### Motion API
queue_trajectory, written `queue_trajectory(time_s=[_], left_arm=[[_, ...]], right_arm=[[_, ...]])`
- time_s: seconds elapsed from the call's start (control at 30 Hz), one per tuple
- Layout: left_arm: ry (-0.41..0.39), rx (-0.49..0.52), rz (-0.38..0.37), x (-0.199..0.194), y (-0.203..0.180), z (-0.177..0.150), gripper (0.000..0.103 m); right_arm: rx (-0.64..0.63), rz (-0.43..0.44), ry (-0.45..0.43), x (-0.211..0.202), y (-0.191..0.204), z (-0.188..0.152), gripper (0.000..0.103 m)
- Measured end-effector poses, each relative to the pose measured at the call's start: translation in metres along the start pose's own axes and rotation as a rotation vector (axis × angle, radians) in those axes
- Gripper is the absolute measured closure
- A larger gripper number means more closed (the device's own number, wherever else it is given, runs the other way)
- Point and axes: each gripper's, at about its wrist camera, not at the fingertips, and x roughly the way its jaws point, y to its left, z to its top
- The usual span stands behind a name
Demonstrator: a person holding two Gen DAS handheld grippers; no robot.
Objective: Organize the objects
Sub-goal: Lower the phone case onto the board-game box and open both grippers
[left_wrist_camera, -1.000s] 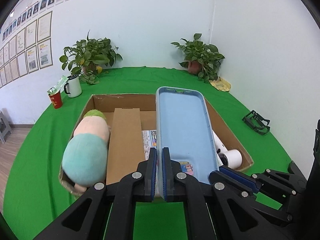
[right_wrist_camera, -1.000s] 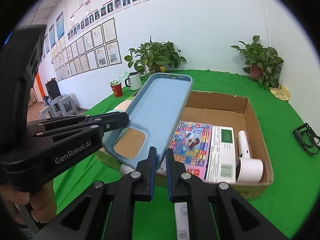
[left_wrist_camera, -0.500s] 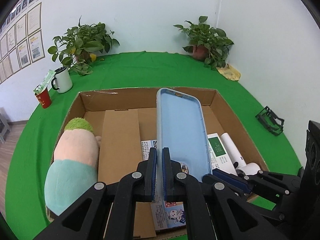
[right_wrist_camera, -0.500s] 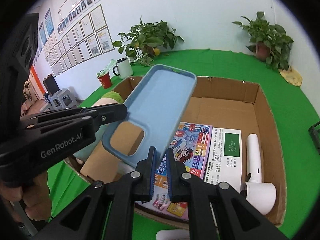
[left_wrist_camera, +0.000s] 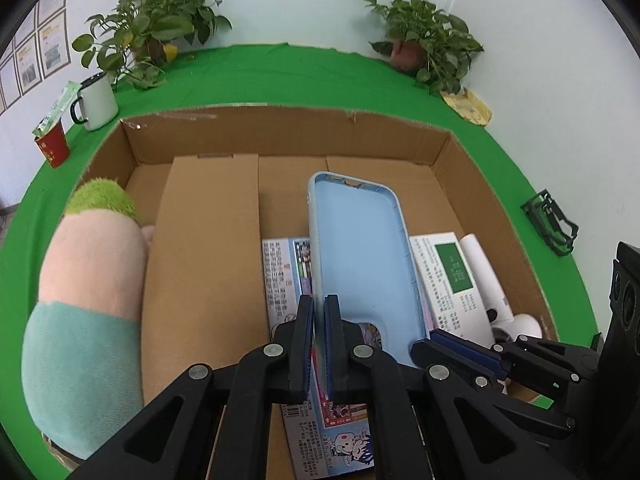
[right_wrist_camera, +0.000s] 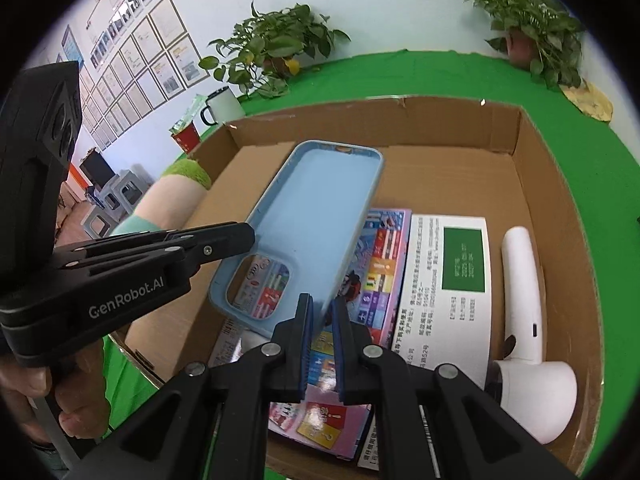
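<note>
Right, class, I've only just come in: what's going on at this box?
A person is tidying things into a cardboard box. Both hand-held grippers, left and right, are shut on one light blue phone case, holding it tilted, open side up, above the box. Inside lie a plush toy, a folded cardboard piece, printed packets and a white hair dryer. The case is not yet set down.

The cardboard box (left_wrist_camera: 280,132) sits on the table (left_wrist_camera: 304,76). Inside it, left to right: plush toy (left_wrist_camera: 88,280), cardboard insert (left_wrist_camera: 208,248), printed booklet (right_wrist_camera: 380,272), labelled carton (right_wrist_camera: 452,280), hair dryer (right_wrist_camera: 524,312). The phone case (left_wrist_camera: 360,264) lies above the booklet; two potted plants (left_wrist_camera: 152,36) stand behind the box.
</note>
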Motion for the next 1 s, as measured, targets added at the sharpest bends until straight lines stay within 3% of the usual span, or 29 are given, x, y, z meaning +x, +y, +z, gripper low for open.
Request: queue_trajectory(time_s=[0.13, 0.4, 0.57, 0.9, 0.93, 1.0], left_arm=[[0.037, -0.007, 0.0, 0.01, -0.002, -0.01, 0.099], [0.068, -0.072, -0.04, 0.006, 0.011, -0.015, 0.093], [0.015, -0.08, -0.036, -0.018, 0.019, -0.021, 0.069], [-0.032, -0.021, 0.008, -0.047, 0.027, -0.033, 0.067], [-0.038, -0.014, 0.013, -0.049, 0.027, -0.035, 0.062], [-0.069, 0.006, 0.023, -0.054, 0.024, -0.04, 0.051]], right_arm=[[-0.012, -0.004, 0.054, 0.011, -0.002, -0.006, 0.094], [-0.034, -0.023, 0.061, 0.011, -0.002, -0.009, 0.094], [-0.088, -0.053, 0.054, 0.011, 0.009, -0.008, 0.093], [-0.142, -0.059, 0.049, 0.017, 0.027, -0.009, 0.091], [-0.134, -0.056, 0.047, 0.016, 0.027, -0.009, 0.09], [-0.114, -0.026, 0.04, 0.014, 0.026, -0.01, 0.079]])
